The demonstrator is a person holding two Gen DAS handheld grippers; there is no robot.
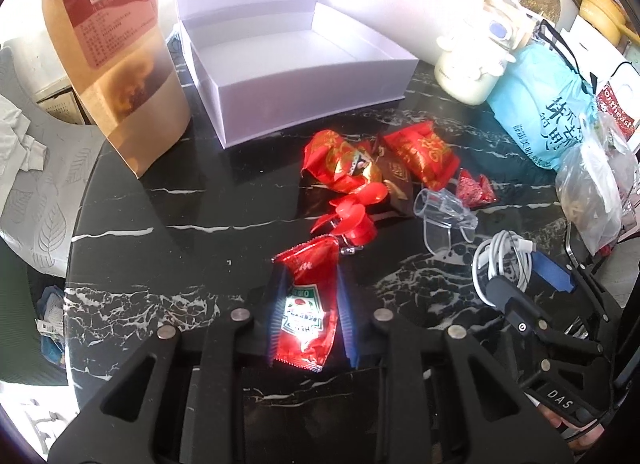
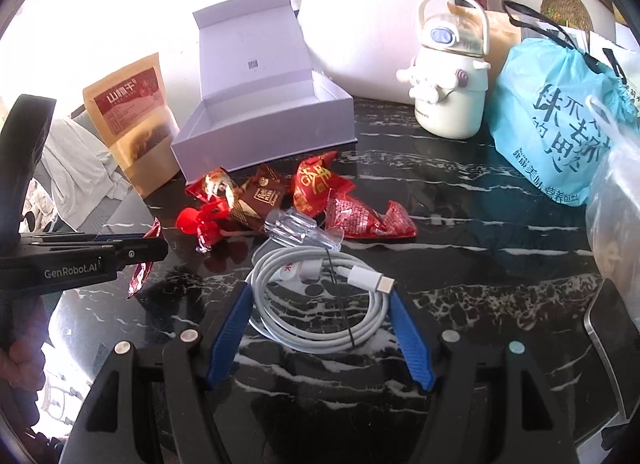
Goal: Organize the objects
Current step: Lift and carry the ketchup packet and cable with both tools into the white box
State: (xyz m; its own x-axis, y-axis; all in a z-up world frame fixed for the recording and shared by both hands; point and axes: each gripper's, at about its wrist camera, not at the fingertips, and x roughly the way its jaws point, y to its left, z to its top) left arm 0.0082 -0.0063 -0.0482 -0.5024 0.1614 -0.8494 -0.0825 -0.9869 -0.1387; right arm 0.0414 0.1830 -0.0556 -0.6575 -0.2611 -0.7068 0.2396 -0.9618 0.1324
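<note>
Your left gripper (image 1: 306,296) clamps a ketchup packet (image 1: 306,304) low over the black marble table (image 1: 180,232).

Left wrist view: your fingers pinch the packet's sides; ahead lie red snack packs (image 1: 360,160), a clear clip (image 1: 444,212) and a white open box (image 1: 304,76), with a kraft pouch (image 1: 116,64) at left. Right wrist view: your right gripper (image 2: 320,304) stands wide, blue pads (image 2: 230,332) either side of a coiled white cable (image 2: 316,304), not gripping it; a white bottle (image 2: 448,92) and blue bag (image 2: 556,120) stand behind.
</note>
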